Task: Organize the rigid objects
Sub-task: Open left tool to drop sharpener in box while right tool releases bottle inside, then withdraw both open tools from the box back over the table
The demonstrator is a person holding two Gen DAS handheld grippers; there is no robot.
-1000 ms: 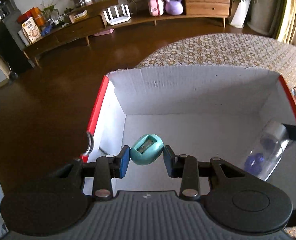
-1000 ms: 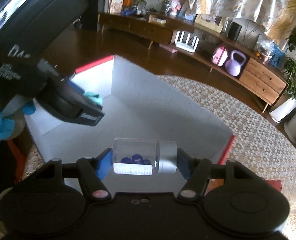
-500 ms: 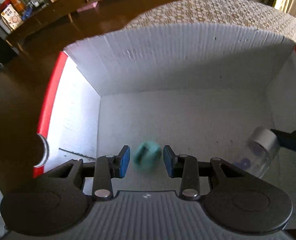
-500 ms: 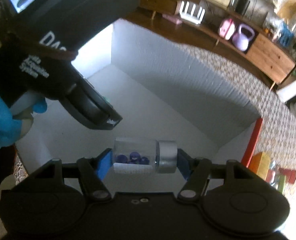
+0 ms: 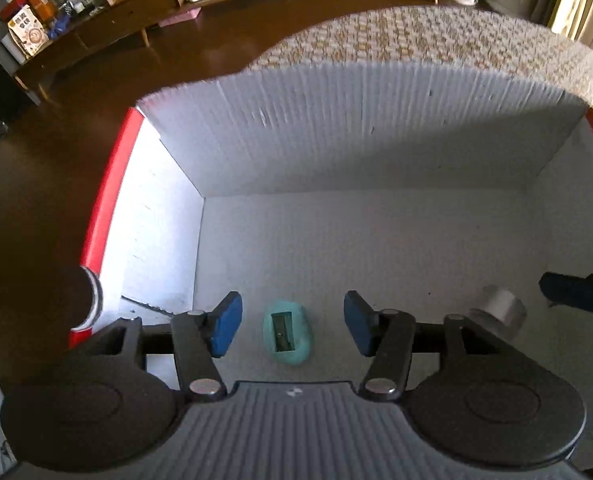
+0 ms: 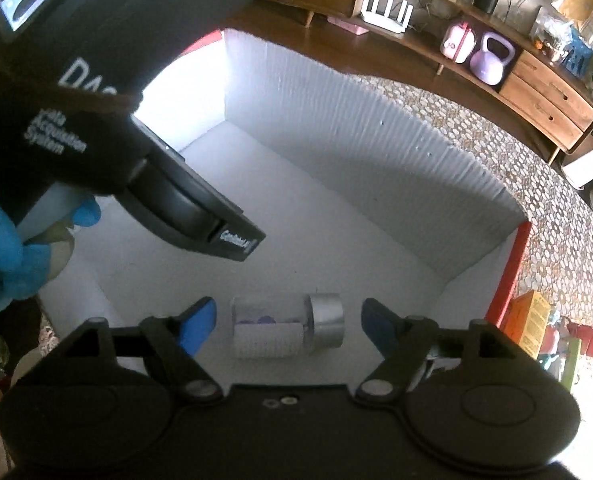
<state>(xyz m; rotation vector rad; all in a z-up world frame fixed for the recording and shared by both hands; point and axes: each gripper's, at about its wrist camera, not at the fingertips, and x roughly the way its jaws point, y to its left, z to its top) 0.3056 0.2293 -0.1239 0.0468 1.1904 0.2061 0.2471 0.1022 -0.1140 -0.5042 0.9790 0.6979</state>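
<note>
A teal pencil sharpener (image 5: 287, 332) lies on the floor of the white cardboard box (image 5: 376, 240), between the spread jaws of my left gripper (image 5: 292, 323), which is open and not touching it. A clear jar with a silver cap and purple bits inside (image 6: 286, 326) lies on its side on the box floor (image 6: 316, 220), between the spread jaws of my right gripper (image 6: 286, 320), which is open. The jar's silver cap also shows in the left wrist view (image 5: 498, 312). The left gripper's body (image 6: 116, 120) hangs over the box's left part in the right wrist view.
The box has red outer edges (image 5: 108, 208) and stands on a patterned table top (image 5: 436, 36). Small colourful items (image 6: 536, 328) lie to the right of the box. A wooden sideboard (image 6: 536, 92) with a purple kettlebell (image 6: 490, 60) stands across the dark floor.
Both grippers lowered into the box and opened. The sharpener dropped from the left jaws and the jar from the right jaws; both now rest on the box floor.
</note>
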